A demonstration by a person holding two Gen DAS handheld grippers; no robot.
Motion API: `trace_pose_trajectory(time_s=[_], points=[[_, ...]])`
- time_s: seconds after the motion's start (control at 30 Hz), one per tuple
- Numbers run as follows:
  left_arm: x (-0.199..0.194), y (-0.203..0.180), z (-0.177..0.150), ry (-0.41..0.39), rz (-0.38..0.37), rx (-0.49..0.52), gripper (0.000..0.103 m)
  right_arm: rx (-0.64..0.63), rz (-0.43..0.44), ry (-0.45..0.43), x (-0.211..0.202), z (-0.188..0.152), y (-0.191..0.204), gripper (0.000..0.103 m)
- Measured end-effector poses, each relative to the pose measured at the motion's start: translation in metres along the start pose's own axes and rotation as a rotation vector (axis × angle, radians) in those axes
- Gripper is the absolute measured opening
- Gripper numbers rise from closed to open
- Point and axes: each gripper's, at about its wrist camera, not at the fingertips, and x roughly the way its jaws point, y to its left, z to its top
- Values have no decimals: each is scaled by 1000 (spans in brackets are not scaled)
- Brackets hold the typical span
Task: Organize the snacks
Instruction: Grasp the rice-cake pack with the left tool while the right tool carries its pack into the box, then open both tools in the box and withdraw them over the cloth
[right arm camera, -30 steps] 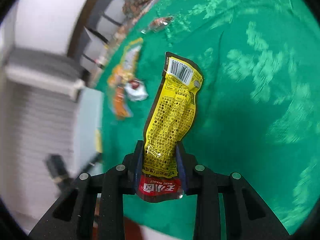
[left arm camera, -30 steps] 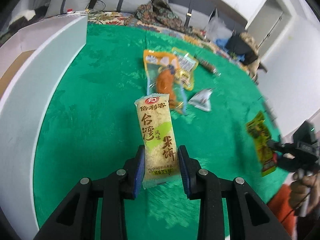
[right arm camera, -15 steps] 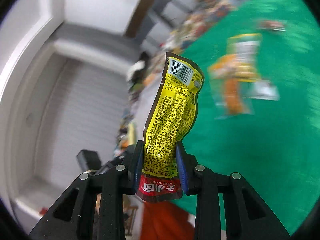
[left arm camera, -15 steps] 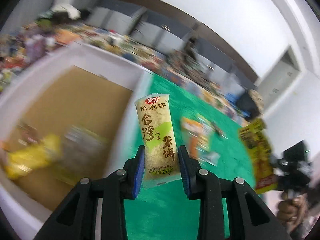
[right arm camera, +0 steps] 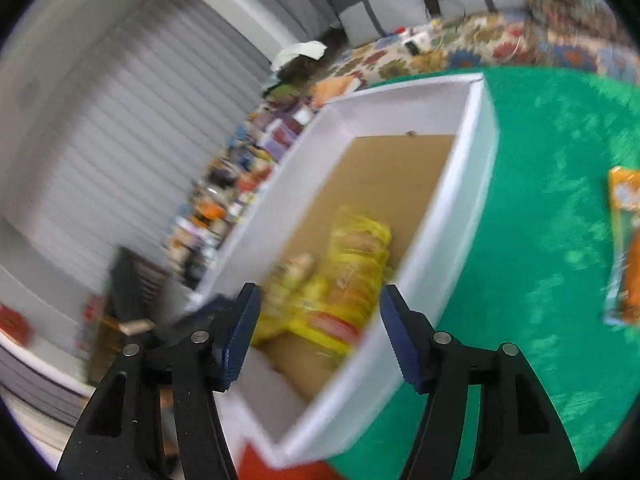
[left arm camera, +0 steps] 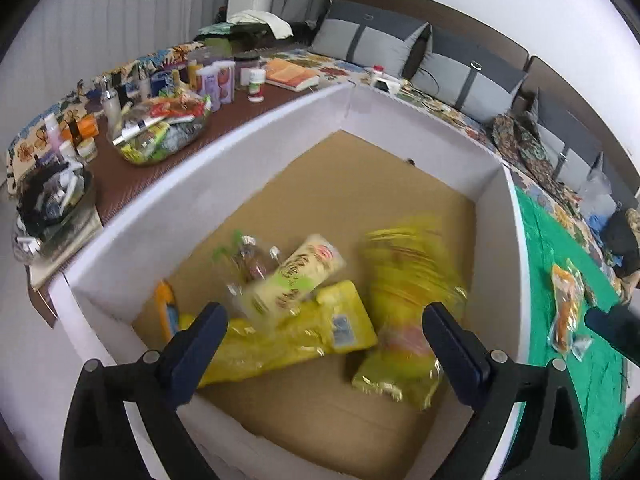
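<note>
The rice cracker packet [left arm camera: 294,280] lies tilted in the white box [left arm camera: 256,152], resting on a flat yellow packet [left arm camera: 296,336] and beside a clear wrapper [left arm camera: 252,260]. Its image is blurred. To its right a second yellow packet [left arm camera: 408,312], also blurred, lies on the brown cardboard floor of the box; in the right wrist view it appears as a yellow smear [right arm camera: 352,272] inside the box [right arm camera: 440,240].

The left gripper [left arm camera: 324,332] is above the near part of the box. Its jaws are opening and stand wide apart; the pads touch nothing. The rice cracker packet lies below and between them, clear of both.

The right gripper [right arm camera: 320,328] is above the near wall of the box. Its jaws are opening, about half spread, with no packet gripped. The yellow packet lies beyond them, inside the box.

An orange snack packet [left arm camera: 564,308] remains on the green cloth [right arm camera: 540,280] to the right of the box, well apart from both grippers.
</note>
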Motion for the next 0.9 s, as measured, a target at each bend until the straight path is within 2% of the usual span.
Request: trace_pose_trajectory(time_s=[0.07, 0.13, 0.17, 0.2, 0.23, 0.3, 0.37, 0.43, 0.53, 0.6, 0.73, 0.83, 0.9], points=[[-4, -14, -7, -4, -16, 12, 97, -75, -100, -28, -14, -16, -17, 68], [-13, -40, -14, -20, -54, 37, 97, -150, -261, -65, -34, -40, -52, 69], [-19, -55, -16, -28, -79, 51, 97, -167, -314, -74, -45, -50, -64, 69], [-25, -74, -21, -39, -115, 69, 98, -194, -425, -88, -60, -69, -91, 69], [-30, -92, -25, -46, -149, 87, 99, -200, -486, -92, -66, -75, -108, 69], [-37, -133, -37, -53, -221, 137, 102, -169, -639, -91, -98, -106, -161, 69], [-36, -182, -55, -37, -292, 202, 103, -127, -730, -90, -122, -127, -198, 69], [-22, -222, -73, 16, -326, 266, 103, -57, -832, -96, -155, -147, -243, 69], [22, -277, -108, 141, -340, 357, 103, 16, -905, -125, -184, -154, -279, 69], [53, -301, -128, 197, -335, 348, 103, 67, -938, -143, -201, -155, -297, 69], [86, -323, -139, 174, -283, 318, 103, 110, -966, -174, -225, -146, -319, 69], [98, -338, -140, 97, -220, 355, 103, 135, -964, -175, -236, -147, -331, 69], [106, -346, -140, 87, -192, 391, 103, 148, -960, -170, -237, -151, -333, 69]])
